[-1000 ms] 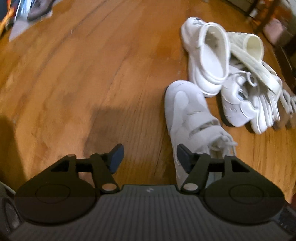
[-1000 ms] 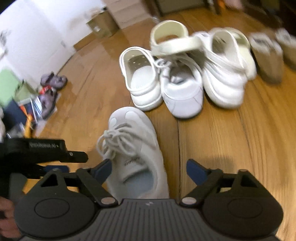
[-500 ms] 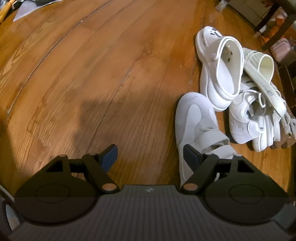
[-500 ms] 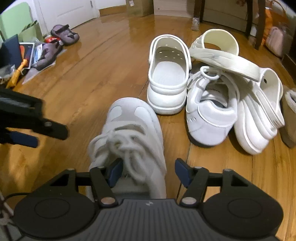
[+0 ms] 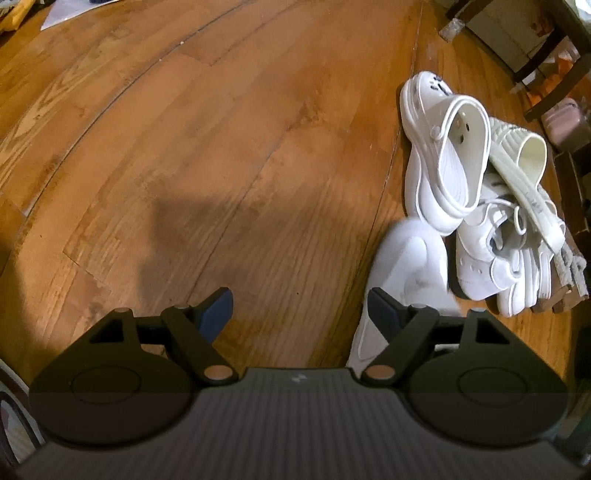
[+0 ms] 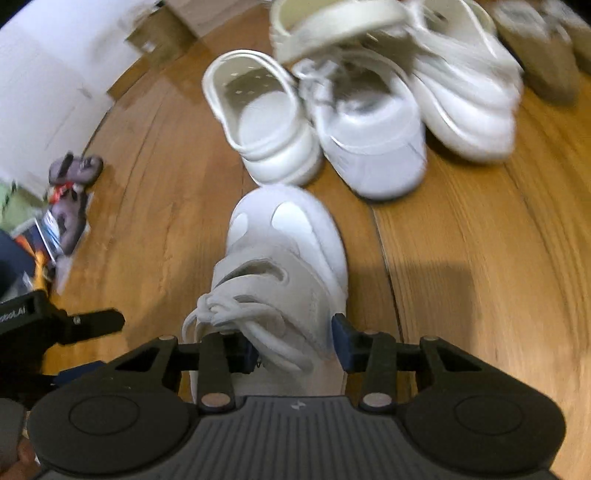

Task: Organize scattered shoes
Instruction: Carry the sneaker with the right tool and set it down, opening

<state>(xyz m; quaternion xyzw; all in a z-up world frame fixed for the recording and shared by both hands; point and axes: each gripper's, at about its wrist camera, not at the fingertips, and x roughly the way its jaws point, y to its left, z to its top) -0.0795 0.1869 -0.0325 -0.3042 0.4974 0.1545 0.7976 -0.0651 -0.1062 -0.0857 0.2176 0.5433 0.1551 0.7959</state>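
Note:
A white sneaker (image 6: 288, 236) with grey straps and tied laces lies on the wood floor, toe pointing away. My right gripper (image 6: 295, 349) straddles its heel end; its jaws are closing and both pads touch the shoe's sides. In the left wrist view the same sneaker (image 5: 406, 266) is blurred, just right of my left gripper (image 5: 301, 314), which hangs open over bare floor. Behind it sits a pile: a white clog (image 6: 266, 122), a white lace-up shoe (image 6: 369, 147), a cream slide (image 6: 332, 22) and a second clog (image 6: 461, 92).
Purple sandals (image 6: 74, 170) and loose papers lie at the far left near a white wall. A cardboard box (image 6: 162, 40) stands at the back. Tan slippers (image 6: 543, 62) sit right of the pile. Dark chair legs (image 5: 546, 48) stand beyond the shoes.
My right gripper came down over the sneaker's heel and its jaws narrowed onto it. The left gripper drifted left, so the sneaker now shows further right in its view.

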